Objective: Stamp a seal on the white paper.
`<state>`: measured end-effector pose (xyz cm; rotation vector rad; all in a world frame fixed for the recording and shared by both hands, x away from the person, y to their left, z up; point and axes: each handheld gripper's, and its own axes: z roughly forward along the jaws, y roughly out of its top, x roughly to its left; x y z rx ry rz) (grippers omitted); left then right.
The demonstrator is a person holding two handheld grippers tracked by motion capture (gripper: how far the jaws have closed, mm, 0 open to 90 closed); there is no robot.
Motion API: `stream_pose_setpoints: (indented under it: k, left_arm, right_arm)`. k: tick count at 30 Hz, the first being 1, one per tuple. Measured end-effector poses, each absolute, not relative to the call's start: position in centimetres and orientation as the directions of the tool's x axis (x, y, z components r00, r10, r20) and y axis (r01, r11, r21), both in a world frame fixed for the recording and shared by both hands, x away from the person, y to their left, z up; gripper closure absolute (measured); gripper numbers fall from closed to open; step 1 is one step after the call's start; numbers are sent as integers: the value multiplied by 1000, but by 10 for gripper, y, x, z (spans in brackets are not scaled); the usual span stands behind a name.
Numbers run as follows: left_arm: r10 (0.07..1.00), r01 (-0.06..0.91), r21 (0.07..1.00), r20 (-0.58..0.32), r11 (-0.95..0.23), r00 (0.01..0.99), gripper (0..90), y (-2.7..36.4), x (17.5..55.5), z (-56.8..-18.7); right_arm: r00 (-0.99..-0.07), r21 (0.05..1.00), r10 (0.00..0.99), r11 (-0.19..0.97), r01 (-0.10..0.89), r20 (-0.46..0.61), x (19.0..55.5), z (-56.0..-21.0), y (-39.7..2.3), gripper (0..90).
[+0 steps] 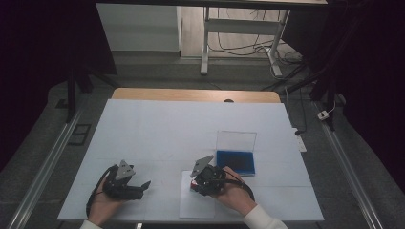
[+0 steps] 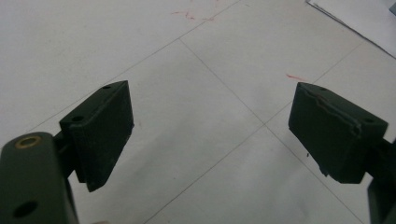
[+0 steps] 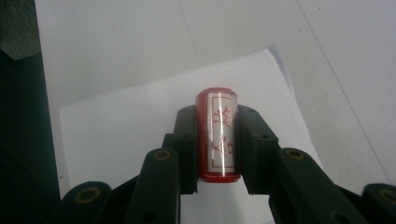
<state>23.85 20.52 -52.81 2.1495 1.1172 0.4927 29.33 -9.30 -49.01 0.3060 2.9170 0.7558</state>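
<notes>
My right gripper (image 3: 217,140) is shut on a red stamp (image 3: 218,135) with a silver label bearing red characters; both pads press its sides. It hovers over a white sheet of paper (image 3: 126,135). From above, the right gripper (image 1: 197,185) sits at the near middle of the table over that sheet (image 1: 198,205), a bit of the red stamp (image 1: 193,186) showing at its tip. My left gripper (image 2: 210,135) stands open over bare white table covering with nothing between its jaws; the high view shows the left gripper (image 1: 143,187) at the near left, pointing right.
A blue ink pad case (image 1: 235,161) with its clear lid raised lies just right of and behind the right gripper. White paper covers the table (image 1: 157,129), with faint red marks (image 2: 191,15) on it. A corner of another sheet (image 2: 359,21) shows in the left gripper view.
</notes>
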Motion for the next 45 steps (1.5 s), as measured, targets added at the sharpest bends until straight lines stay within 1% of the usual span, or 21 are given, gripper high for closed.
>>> stream_pose_setpoints:
  k: [3,14,15,24,27,30,39,41,45]
  left_arm:
    - [825,575,704,26,-416,565,141,205,238,-528]
    - [826,578,705,20,-411,563,141,204,238,-528]
    - [826,578,705,20,-412,564,140,204,238,-528]
    - [826,576,706,21,-411,563,140,204,238,-527]
    - [827,576,708,19,-408,562,140,205,239,-527]
    - [827,576,709,19,-407,561,140,205,239,-527]
    - [829,576,710,20,-405,559,141,206,239,-527]
    - [829,575,710,21,-406,558,140,207,239,-527]
    - [831,576,710,23,-405,556,141,207,238,-526]
  right_arm:
    - [-973,505,226,846,171,-49,294,-491,-93,708]
    - [-975,495,218,852,167,-47,295,-491,-94,708]
    - [-973,510,228,841,178,-37,294,-492,-94,708]
    - [-974,498,221,851,167,-51,294,-491,-94,706]
    - [-975,508,212,848,151,-64,293,-491,-94,704]
    - [-975,533,216,832,155,-54,293,-489,-96,702]
    - [-979,548,195,826,128,-65,293,-488,-99,698]
    - [-977,563,209,814,146,-48,292,-484,-101,698]
    - [-974,593,222,791,150,-50,293,-475,-106,697]
